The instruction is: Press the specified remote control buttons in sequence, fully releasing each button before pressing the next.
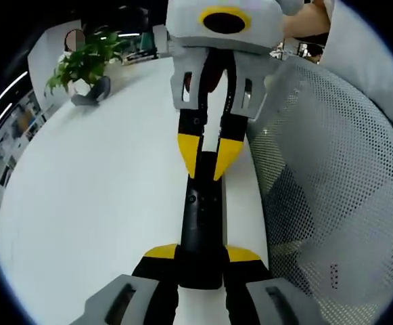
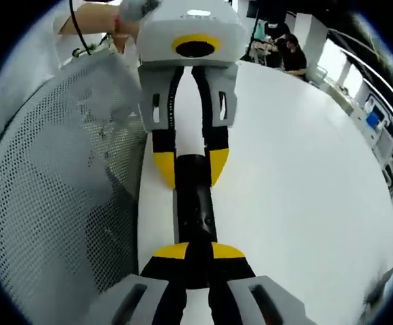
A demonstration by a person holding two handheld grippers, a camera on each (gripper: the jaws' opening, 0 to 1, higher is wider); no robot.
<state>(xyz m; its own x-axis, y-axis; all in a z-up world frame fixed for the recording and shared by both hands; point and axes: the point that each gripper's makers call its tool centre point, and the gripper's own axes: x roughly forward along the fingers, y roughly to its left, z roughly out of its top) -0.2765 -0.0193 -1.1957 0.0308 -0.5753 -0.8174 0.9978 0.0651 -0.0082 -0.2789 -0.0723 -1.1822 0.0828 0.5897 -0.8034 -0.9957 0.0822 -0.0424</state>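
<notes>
Right now your left gripper (image 1: 203, 261) is clamped on the near end of the black remote control (image 1: 203, 223), its yellow-tipped jaws pressed against both sides of the slim body. Your right gripper (image 2: 193, 254) grips the opposite end the same way, so the remote is held between the two tools, lying lengthwise along the edge of the white table (image 1: 101, 203). Seen from the left gripper view, your right gripper's yellow tips sit on either side of the remote's far end; the right gripper view mirrors that with the left gripper. A few small buttons show on the remote's top face, too small to read.

You have a broad, glossy white tabletop with a curved edge. A grey mesh chair back (image 1: 331, 176) stands just beside the table edge where the remote is held. At the far side, in the left gripper view, a leafy green potted plant (image 1: 84, 64) stands on the table. Beyond it, the room looks like an open office: strip lights overhead, shelving at the left, and, in the right gripper view, seated people (image 2: 287, 47) at desks well away.
</notes>
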